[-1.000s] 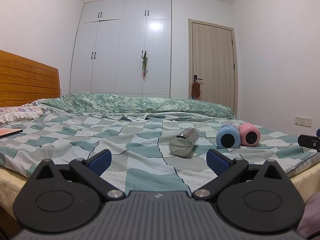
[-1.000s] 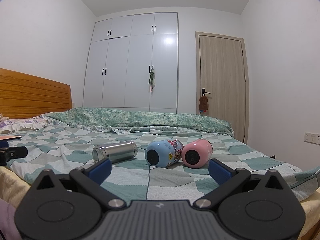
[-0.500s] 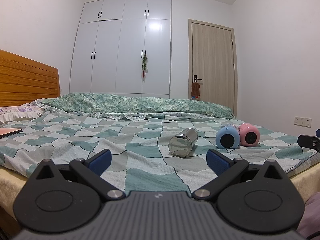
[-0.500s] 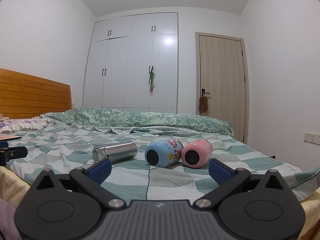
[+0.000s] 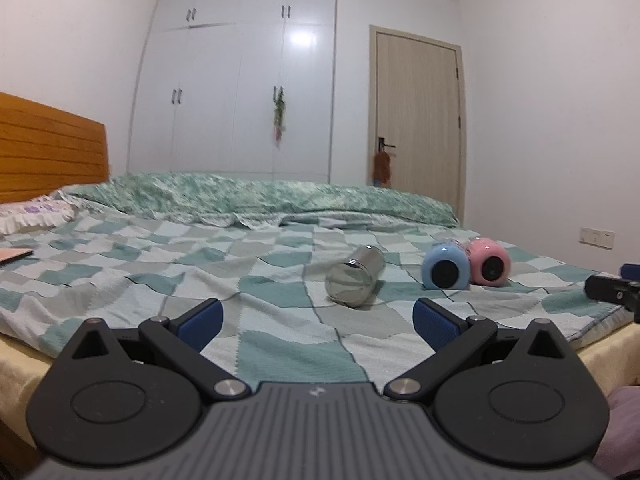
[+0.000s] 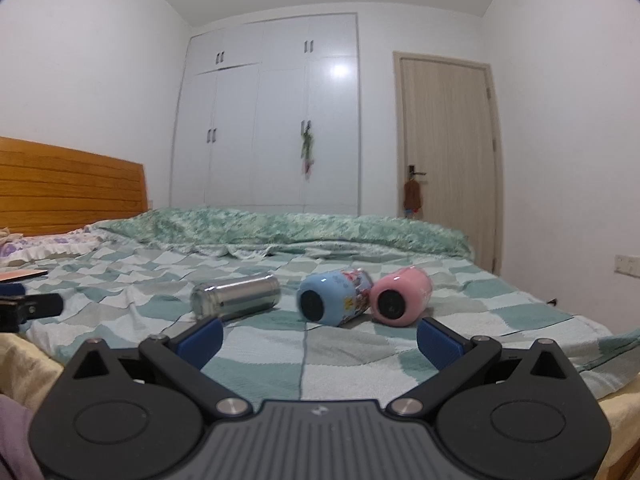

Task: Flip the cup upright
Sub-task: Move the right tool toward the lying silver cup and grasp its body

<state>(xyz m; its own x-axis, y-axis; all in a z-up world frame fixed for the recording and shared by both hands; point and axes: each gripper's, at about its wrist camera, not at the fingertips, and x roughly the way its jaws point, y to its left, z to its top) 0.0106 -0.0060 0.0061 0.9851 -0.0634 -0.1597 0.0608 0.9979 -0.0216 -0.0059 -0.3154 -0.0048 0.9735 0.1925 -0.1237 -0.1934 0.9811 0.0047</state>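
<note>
Three cups lie on their sides on the checkered bedspread: steel cup, blue cup, pink cup, the last two touching. Left gripper and right gripper both spread wide, holding nothing, short of the cups.

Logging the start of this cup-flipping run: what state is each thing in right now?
Steel cup: lying on its side on the bed.
Blue cup: on its side, touching the pink one.
Pink cup: on its side.
Left gripper: open, empty.
Right gripper: open, empty.
Wardrobe: doors shut.
Door: shut.
</note>
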